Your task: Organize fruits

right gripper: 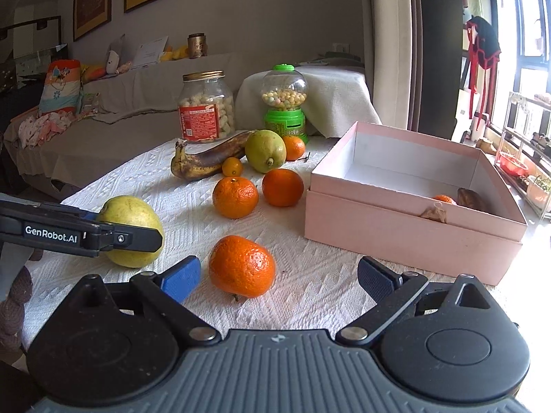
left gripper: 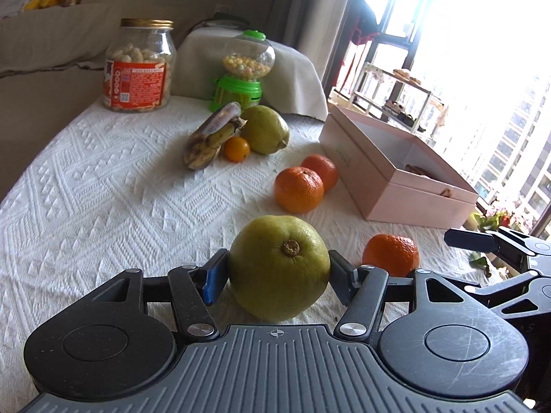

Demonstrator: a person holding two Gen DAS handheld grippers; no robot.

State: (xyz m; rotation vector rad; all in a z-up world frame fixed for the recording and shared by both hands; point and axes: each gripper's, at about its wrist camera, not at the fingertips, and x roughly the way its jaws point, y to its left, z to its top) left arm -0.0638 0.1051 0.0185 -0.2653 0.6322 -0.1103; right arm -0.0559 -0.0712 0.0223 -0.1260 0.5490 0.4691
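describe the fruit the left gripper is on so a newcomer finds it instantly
Start at the pink box, then cross the white tablecloth leftward past the near mandarin. The left gripper clamps a pomelo: yellow-green, far larger than the mandarins.

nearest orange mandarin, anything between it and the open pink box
Nothing visible does. The round orange mandarin sits between the open right gripper fingers, and only bare white textured tablecloth lies between it and the pink cardboard box. The left gripper, closed on the yellow-green pomelo, is off to the other side.
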